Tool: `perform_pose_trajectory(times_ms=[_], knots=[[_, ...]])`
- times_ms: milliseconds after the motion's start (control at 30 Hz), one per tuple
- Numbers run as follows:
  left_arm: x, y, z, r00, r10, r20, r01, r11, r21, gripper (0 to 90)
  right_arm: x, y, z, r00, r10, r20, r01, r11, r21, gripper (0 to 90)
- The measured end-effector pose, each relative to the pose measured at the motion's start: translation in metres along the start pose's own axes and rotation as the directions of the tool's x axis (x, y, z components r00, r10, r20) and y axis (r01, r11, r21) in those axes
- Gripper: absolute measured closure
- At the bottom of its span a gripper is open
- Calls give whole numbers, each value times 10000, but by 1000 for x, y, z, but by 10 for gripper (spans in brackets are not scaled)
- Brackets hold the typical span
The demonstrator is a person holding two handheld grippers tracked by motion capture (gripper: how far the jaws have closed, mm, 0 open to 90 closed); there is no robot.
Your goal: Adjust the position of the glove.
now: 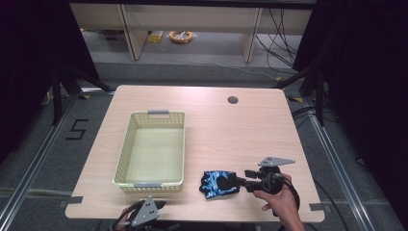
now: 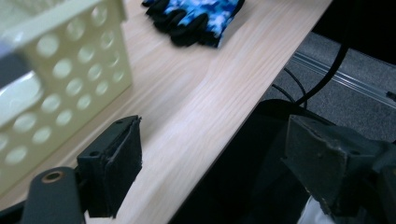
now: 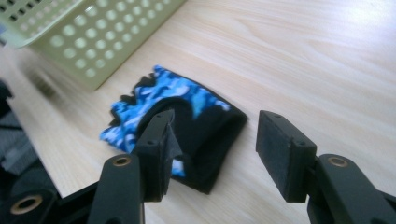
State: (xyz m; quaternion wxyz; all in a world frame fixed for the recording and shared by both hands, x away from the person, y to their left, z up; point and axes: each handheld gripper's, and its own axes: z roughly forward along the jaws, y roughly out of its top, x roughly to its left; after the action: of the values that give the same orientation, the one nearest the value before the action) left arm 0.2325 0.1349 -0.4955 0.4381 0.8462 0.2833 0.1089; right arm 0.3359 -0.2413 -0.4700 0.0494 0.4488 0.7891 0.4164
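A blue-and-black camouflage glove (image 1: 219, 184) lies flat on the wooden table (image 1: 240, 134), near the front edge and right of a pale yellow perforated basket (image 1: 122, 163). My right gripper (image 1: 241, 182) points left at the glove's black cuff with its jaws open. In the right gripper view the gripper (image 3: 215, 135) hangs just over the glove (image 3: 187, 116), the left jaw overlapping the cuff and nothing pinched. My left gripper (image 1: 158, 205) waits at the table's front edge below the basket. In the left gripper view it (image 2: 210, 140) is open and empty, with the glove (image 2: 196, 16) far ahead.
The basket (image 3: 93, 37) (image 2: 70, 70) looks empty and has grey handles at both ends. A round cable hole (image 1: 233, 100) sits at the table's back right. Black curtains flank the table, and cables lie on the floor to the right.
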Motion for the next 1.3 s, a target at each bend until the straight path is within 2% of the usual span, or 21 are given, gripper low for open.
perform_pose_trajectory(times_ms=[33,167,200,233,267,300,367,400,433,567,600,700,733,833,900,967,1067,1100,1200,1233,1300], knots=[[-1,3,3,9999,108,-37,-108,9999,19,186,1,-1,1,9982,593,10,-593,9981,176,476],[-9,19,21,9989,444,134,-444,9990,23,197,-2,-2,11,9991,411,82,-414,9986,317,503],[-11,27,30,9960,829,346,-835,9964,150,199,-2,-2,11,9991,362,230,-369,9988,329,512],[-11,27,30,9960,829,346,-835,9964,150,200,-2,-2,11,9991,362,230,-369,9988,329,512],[-14,35,38,9959,862,291,-864,9962,49,200,-2,-2,11,9956,876,326,-890,9950,442,528],[-14,35,38,9959,862,291,-864,9962,49,202,-2,-2,11,9956,876,326,-890,9950,442,528],[-17,47,48,9912,1304,229,-1308,9913,173,202,-10,-5,13,9960,842,307,-854,9955,405,538],[-20,50,53,9890,1476,56,-1477,9890,128,203,-9,-7,14,9906,1352,216,-1360,9901,354,538],[-20,54,57,9824,1865,57,-1866,9821,251,206,-11,-8,15,9918,1245,286,-1256,9913,390,538],[-22,60,71,9819,1892,-106,-1888,9814,346,219,-15,-9,18,9939,1078,242,-1086,9933,388,537],[-21,64,77,9772,2110,-223,-2100,9768,413,225,-15,-10,19,9939,1102,100,-1104,9933,350,532],[-20,66,82,9808,1943,-188,-1931,9797,535,235,-17,-10,20,9936,1105,253,-1113,9931,360,531],[-19,70,85,9762,2141,-349,-2120,9757,558,239,-16,-10,19,9906,1357,163,-1363,9898,417,531],[-16,75,89,9779,2057,-372,-2037,9777,519,248,-16,-10,18,9888,1488,70,-1490,9879,429,531],[-13,81,94,9741,2233,-355,-2202,9726,748,253,-18,-10,18,9932,1156,133,-1159,9928,315,531],[-13,83,98,9767,2138,-197,-2111,9729,949,253,-18,-10,18,9937,1115,101,-1118,9933,298,532],[-12,86,105,9765,2133,-309,-2087,9715,1127,252,-18,-10,18,9928,1193,67,-1194,9923,324,533],[-11,86,107,9759,2161,-321,-2109,9702,1195,251,-15,-10,17,9879,1547,82,-1549,9870,427,535],[-10,86,114,9749,2190,-393,-2112,9665,1459,248,-18,-10,18,9941,1066,174,-1070,9939,263,544],[-11,86,116,9725,2287,-444,-2193,9630,1567,246,-16,-10,18,9897,1431,7,-1431,9892,331,544],[-12,86,118,9725,2291,-426,-2190,9610,1691,246,-17,-10,18,9905,1377,26,-1377,9897,380,544]])
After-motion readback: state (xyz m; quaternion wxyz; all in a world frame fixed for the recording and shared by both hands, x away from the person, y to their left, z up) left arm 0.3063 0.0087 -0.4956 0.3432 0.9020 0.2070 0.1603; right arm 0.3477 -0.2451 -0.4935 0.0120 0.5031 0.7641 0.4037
